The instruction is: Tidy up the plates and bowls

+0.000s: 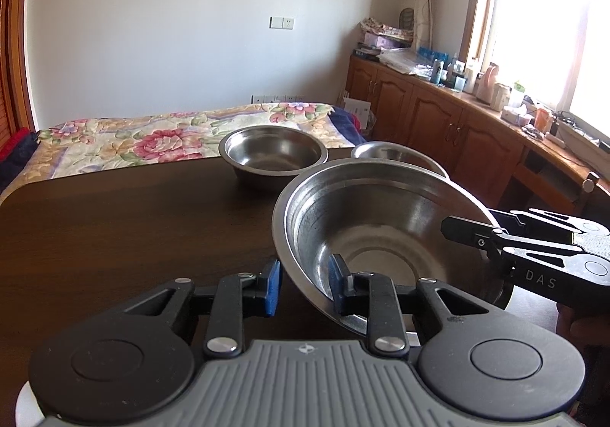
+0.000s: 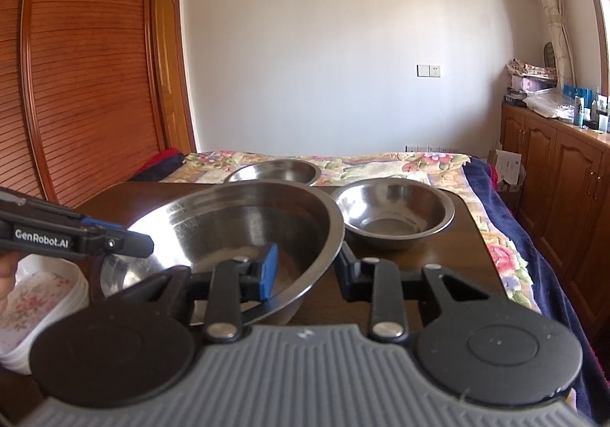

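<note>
A large, round stainless-steel bowl [image 1: 381,232], smooth and faintly brushed inside with a thin rolled rim, sits tilted above the dark, glossy wood-grain worktop [image 1: 133,221], lifted between the two claws. The left claw [image 1: 305,284] straddles the bowl's near rim: one blue rubbery pad [image 1: 335,274] lies inside the wall and the other pad [image 1: 272,286] outside, with a visible gap on the outer side, so the jaws are part open rather than clamped tight. The right claw [image 2: 305,270] straddles the opposite rim in the same way, its blue pad [image 2: 268,270] pressed against the inner wall and its black finger [image 2: 349,267] outside; whether it truly pinches the steel I cannot tell.

Two smaller steel bowls stand flat on the worktop behind: one with a broad flat lip [image 1: 272,156] at the far edge, the other [image 2: 392,209] just beside the big bowl's rim. A stack of white, flower-printed plates [image 2: 42,297] lies at the left. Beyond is a bed under a floral quilt [image 1: 152,137].
</note>
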`<state>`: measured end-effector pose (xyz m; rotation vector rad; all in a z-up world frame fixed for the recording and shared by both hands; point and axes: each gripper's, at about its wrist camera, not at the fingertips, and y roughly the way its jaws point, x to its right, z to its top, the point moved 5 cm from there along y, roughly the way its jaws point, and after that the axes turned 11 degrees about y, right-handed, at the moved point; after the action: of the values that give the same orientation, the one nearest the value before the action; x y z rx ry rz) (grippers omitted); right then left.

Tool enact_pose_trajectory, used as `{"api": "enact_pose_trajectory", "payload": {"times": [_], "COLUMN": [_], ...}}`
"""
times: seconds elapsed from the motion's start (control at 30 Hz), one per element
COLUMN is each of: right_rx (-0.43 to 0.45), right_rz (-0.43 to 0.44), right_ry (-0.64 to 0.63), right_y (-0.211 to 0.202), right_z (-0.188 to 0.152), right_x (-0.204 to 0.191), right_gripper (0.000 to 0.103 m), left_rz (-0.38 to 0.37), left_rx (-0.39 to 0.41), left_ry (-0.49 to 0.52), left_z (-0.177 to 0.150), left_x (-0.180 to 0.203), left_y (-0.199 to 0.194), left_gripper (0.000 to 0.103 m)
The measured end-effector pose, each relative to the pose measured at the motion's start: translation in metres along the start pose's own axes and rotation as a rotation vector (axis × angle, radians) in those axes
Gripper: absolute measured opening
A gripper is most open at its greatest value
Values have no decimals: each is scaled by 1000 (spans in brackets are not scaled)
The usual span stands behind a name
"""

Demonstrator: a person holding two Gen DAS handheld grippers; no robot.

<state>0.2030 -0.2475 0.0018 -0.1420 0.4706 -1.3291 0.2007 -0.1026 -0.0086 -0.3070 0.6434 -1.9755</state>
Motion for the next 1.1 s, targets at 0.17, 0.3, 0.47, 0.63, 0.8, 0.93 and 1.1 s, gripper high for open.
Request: {"api": "enact_pose_trajectory", "payload": {"times": [0.17, 0.3, 0.47, 0.63, 0.8, 0.93, 1.1], "right_rx": [-2, -11, -24, -34, -41, -48, -55], "right_rz": [3, 0, -8, -17, -22, -32, -41], "right_ry": [8, 9, 16, 10, 11, 16, 16], "right_y": [-10, -17, -26, -34, -41, -45, -50], "right_z": [-3, -11, -19, -25, -30, -35, -39], "right_x": [-5, -9, -12, -16, -18, -16, -15], "right_gripper": [34, 35, 35, 35, 35, 35, 35], "left_rz": [-2, -11, -25, -37, -48, -56, -61], "left_rx": [15, 18, 18, 15, 12, 12, 13], "left_ry": [11, 11, 13, 17, 20, 26, 37], "left_z": [-7, -14, -24, -33, -41, -46, -50], "left_x": [3, 5, 10, 12, 17, 22, 26], "left_y": [-14, -24, -33, -41, -49, -52, -55], "left_gripper": [28, 28, 28, 28, 29, 29, 29]}}
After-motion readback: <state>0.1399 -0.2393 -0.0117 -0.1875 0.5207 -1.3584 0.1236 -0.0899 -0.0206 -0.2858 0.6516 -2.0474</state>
